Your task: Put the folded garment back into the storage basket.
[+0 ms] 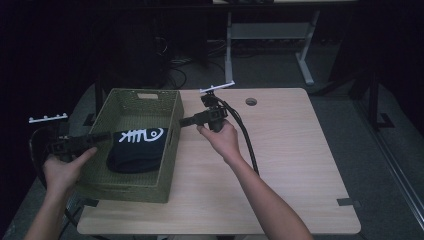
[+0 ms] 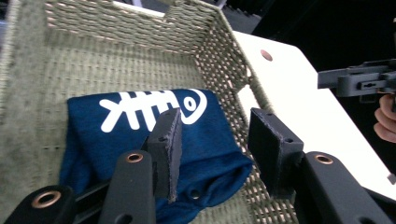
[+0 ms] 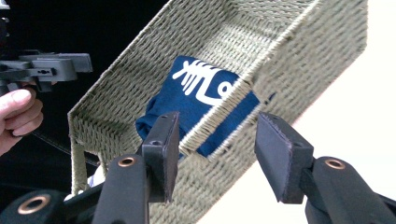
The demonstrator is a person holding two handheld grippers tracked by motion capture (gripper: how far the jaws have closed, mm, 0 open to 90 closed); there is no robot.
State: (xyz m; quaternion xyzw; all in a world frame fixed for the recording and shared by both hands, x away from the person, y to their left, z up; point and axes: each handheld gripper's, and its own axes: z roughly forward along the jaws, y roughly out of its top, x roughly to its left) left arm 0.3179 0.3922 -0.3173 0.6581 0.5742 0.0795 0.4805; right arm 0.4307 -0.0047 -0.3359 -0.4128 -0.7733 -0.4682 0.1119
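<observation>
A green woven basket stands on the left part of the table. Inside it lies a folded navy cloth with a white fishbone print. My left gripper reaches in over the basket's left wall, jaws open and empty. In the left gripper view, the cloth lies below the open gripper, inside the basket. My right gripper sits just outside the right rim, open and empty. In the right gripper view, the gripper hangs over the basket wall, with the cloth beyond.
The light wooden table has a round hole near its back edge. A black cable trails from the right gripper across the table. A white desk frame stands on the dark floor behind.
</observation>
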